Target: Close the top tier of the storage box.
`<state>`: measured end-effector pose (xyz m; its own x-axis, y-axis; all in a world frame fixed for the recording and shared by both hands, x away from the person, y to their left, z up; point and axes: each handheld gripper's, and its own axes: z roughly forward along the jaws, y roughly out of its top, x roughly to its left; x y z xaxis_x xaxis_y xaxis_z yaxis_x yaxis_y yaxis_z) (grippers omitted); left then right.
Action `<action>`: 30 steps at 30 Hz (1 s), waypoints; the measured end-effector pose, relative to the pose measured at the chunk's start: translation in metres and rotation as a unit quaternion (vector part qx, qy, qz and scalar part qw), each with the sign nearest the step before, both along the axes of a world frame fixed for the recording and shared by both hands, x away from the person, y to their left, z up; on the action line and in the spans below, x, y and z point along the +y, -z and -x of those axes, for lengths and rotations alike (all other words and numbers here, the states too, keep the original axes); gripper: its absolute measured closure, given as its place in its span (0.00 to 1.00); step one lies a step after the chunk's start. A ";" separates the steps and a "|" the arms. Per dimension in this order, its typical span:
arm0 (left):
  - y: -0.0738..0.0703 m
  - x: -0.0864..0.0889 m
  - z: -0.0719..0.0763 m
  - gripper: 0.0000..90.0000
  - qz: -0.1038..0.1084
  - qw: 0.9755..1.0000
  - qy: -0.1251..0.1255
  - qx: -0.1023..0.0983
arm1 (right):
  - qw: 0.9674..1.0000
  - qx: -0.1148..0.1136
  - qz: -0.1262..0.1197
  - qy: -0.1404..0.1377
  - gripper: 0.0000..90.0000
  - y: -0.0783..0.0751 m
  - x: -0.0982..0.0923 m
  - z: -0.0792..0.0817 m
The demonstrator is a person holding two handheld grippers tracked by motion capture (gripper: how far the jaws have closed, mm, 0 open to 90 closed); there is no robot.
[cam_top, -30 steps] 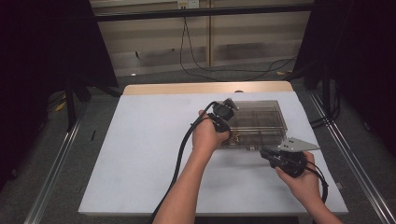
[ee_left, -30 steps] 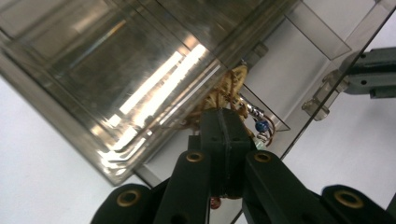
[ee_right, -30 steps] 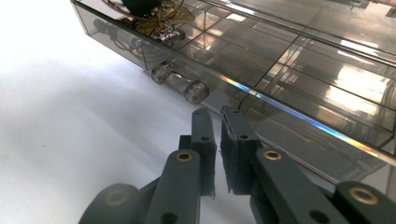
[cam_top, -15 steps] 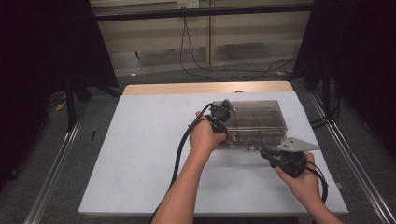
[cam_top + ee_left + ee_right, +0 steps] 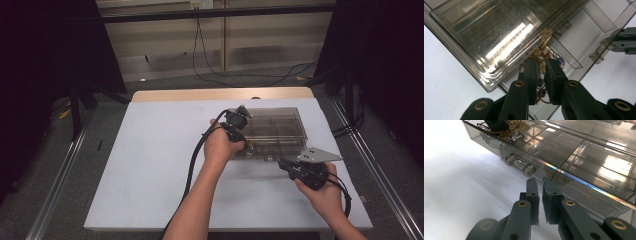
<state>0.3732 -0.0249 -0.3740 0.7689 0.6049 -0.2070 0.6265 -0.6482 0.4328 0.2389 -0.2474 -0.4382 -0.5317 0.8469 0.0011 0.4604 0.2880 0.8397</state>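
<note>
Left gripper view: left hand-held gripper (image 5: pixel 540 75), jaws just opening, narrow around tangled gold jewellery (image 5: pixel 543 51) in smoky clear plastic box (image 5: pixel 499 37); right hand-held gripper (image 5: pixel 540 188) nearly closed, empty.

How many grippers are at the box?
2. The left gripper reaches into the open drawer at the left front of the box, over the jewellery; its jaws have just been opening. The right gripper is at the front edge, near the drawer handle.

Table (image 5: pixel 150 165): white sheet over the top, bare wood strip along the far edge. One item sits directly on it, a clear smoky plastic organizer box (image 5: pixel 280 125) with compartments, right of centre, front drawer pulled out.
</note>
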 end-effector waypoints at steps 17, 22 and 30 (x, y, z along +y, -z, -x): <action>-0.020 0.003 -0.010 0.97 0.010 0.998 -0.017 -0.052 | 1.000 -0.004 -0.001 0.001 0.95 0.000 0.003 -0.003; -0.017 0.000 -0.013 0.98 0.007 0.998 -0.017 -0.059 | 1.000 -0.003 -0.003 0.004 0.96 0.000 0.003 -0.004; -0.016 -0.003 -0.013 1.00 -0.006 0.998 -0.015 -0.066 | 1.000 -0.004 -0.002 0.007 0.96 0.000 0.002 -0.007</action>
